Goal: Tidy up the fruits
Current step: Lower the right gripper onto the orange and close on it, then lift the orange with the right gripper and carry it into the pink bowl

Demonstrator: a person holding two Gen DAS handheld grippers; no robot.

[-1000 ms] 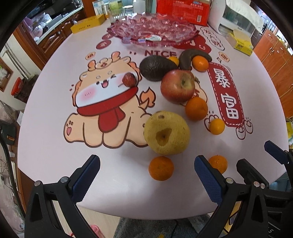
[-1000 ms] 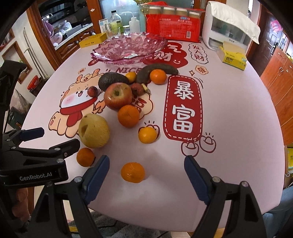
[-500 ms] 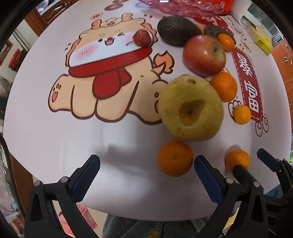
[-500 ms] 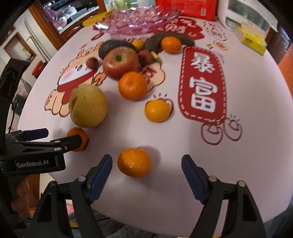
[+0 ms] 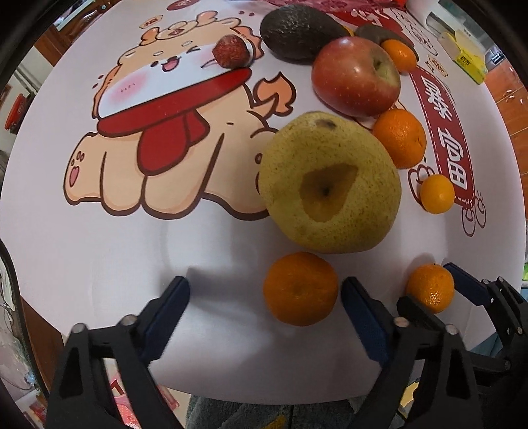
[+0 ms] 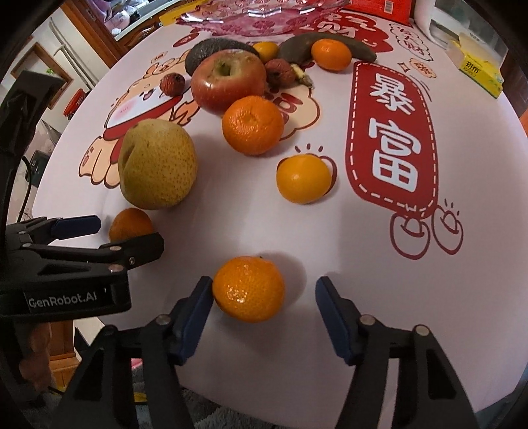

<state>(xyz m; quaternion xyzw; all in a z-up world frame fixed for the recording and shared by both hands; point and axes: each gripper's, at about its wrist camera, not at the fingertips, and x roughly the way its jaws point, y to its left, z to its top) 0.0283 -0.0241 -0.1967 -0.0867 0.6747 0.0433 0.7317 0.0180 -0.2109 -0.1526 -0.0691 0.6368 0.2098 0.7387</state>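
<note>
Having lowered, both grippers' fingers, narrowed but unclamped, now flank a mandarin [image 5: 300, 287] each

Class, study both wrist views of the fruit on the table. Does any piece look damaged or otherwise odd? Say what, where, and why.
Yes. The big yellow pear, lying just beyond the mandarin, has a sunken, darker patch in its side, as if a piece were cut or bitten out. The banana near the pink glass dish is dark brown, so apparently overripe.

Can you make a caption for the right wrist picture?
Right gripper closing around a tangerine, pear and apple behind.
</note>
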